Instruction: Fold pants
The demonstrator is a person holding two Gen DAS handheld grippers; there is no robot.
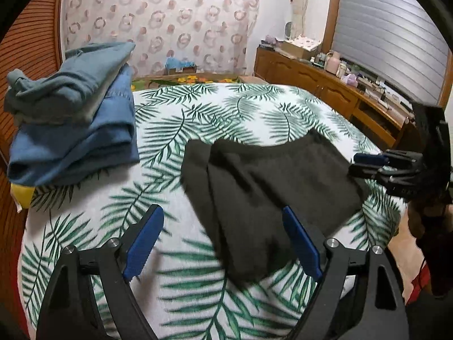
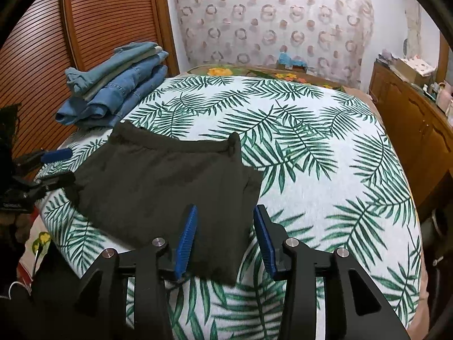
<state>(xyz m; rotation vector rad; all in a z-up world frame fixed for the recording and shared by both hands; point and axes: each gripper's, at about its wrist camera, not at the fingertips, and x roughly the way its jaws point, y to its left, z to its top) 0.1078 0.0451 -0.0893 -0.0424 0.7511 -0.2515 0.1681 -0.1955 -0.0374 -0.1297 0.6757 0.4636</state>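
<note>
Dark pants [image 1: 271, 187] lie folded flat on the leaf-print bed; they also show in the right wrist view [image 2: 167, 187]. My left gripper [image 1: 223, 243] is open, hovering over the pants' near corner, holding nothing. It also appears in the right wrist view [image 2: 56, 167] at the pants' left edge. My right gripper [image 2: 226, 238] is open above the pants' near right corner, empty. It shows in the left wrist view [image 1: 368, 163] at the pants' right edge.
A stack of folded blue jeans [image 1: 73, 124] sits at the bed's far left, also in the right wrist view [image 2: 119, 90]. A wooden slatted wardrobe [image 2: 85, 28] stands left. A wooden cabinet [image 1: 325, 85] with clutter runs along the right. The bedspread [image 2: 311, 155] spreads right.
</note>
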